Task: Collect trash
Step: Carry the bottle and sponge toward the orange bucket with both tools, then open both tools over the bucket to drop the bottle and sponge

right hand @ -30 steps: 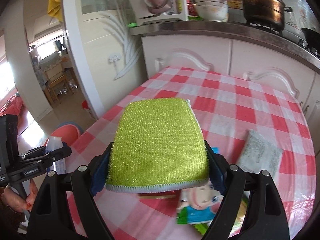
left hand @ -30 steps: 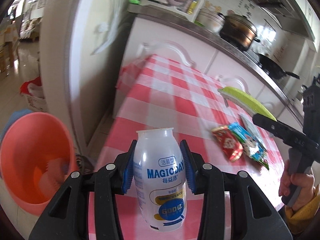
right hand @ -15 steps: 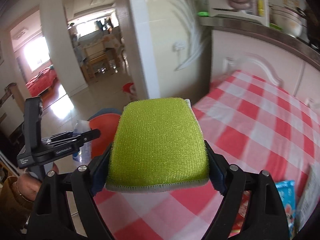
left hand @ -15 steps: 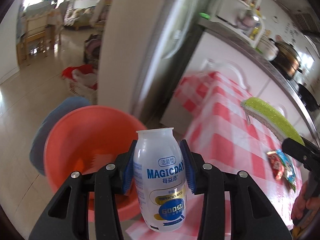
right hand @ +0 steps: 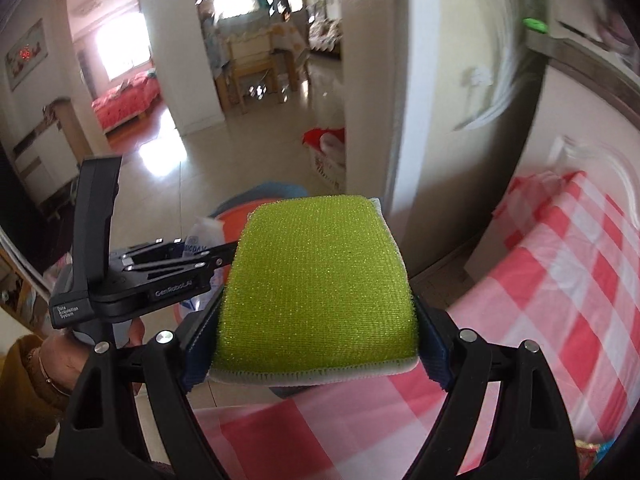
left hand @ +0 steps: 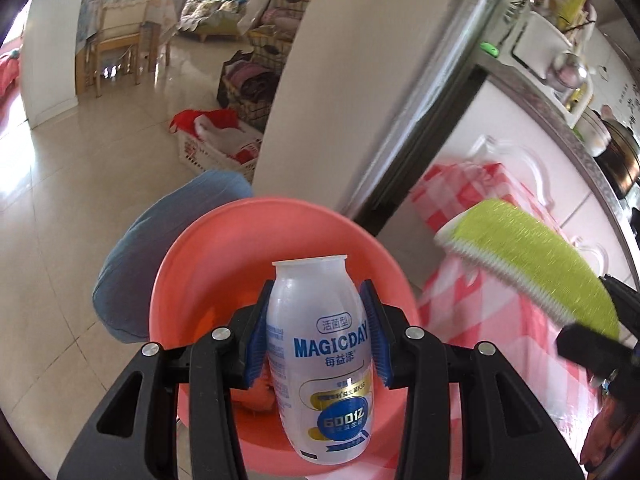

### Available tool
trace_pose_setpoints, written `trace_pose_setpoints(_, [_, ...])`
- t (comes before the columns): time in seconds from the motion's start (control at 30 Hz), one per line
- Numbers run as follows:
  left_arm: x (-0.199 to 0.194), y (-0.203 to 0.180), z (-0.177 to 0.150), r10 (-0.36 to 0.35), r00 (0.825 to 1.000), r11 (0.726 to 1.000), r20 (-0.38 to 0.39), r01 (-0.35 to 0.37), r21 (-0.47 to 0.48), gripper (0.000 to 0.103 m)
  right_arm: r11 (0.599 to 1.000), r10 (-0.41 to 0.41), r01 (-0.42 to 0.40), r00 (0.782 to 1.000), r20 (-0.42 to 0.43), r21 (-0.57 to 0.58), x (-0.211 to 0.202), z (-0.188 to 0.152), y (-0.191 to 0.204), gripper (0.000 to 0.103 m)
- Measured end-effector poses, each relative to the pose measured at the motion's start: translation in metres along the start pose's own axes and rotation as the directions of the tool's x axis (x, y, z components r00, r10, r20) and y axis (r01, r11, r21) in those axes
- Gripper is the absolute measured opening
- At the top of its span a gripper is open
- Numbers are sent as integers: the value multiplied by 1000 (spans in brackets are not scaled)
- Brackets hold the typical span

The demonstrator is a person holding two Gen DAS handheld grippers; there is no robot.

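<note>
My left gripper (left hand: 318, 332) is shut on a white plastic MAGICDAY bottle (left hand: 320, 356), upright and held by its blue pads. Right below and behind the bottle sits an orange-pink bin (left hand: 224, 256) on the floor, with some trash at its bottom. My right gripper (right hand: 316, 340) is shut on a flat yellow-green sponge (right hand: 320, 280) with a white underside. That sponge (left hand: 532, 256) also shows at the right of the left wrist view, over the table's edge. In the right wrist view the left gripper (right hand: 208, 256) and a bit of the bin (right hand: 236, 216) lie at left behind the sponge.
The red-and-white checked table (right hand: 560, 280) is at right, its edge next to the bin. A blue round thing (left hand: 132, 264) sits beside the bin. A white basket with red cloth (left hand: 216, 148) stands on the tiled floor by a pillar (left hand: 320, 80). A hand (right hand: 60, 356) holds the left gripper.
Both grippers swung left from over the table to its edge. The bin has come to lie directly under the bottle, and the snack packets have left both views. Both grips are unchanged.
</note>
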State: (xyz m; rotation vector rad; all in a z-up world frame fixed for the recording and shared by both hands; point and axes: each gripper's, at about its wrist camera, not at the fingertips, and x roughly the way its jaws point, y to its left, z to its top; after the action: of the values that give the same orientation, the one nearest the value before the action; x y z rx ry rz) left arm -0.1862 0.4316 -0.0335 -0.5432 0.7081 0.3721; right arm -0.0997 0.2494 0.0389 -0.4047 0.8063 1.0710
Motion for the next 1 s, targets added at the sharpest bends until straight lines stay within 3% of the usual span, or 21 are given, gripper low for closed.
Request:
trace_pose_setpoints(0.23, [23,19,-7,20,999,999,-47,-23,-45,44,994,8,-19,995,-103,-106,41,5,27,84])
trace_pose_setpoints(0.47, [32,29,-13,40,997,998,-64,-44,-54,45,992,4,-26,986,-168,-127,65,7,34,86])
trace_pose_setpoints(0.6, [31,33,-15,44,997,997,-57,-48,-67,56,993,9,-31,982,-188,-116,70,11,33,92])
trace_pose_setpoints(0.67, [29,32,-14,44,998,997,-51,-47,-59,67,994,12,-34,979,-202,-104,74,12,30,92])
trace_pose_setpoints(1.0, [27,32,-15,45,998,997,-51,-49,-67,77,997,45,-55,981,-190,-49,69,10,19,95])
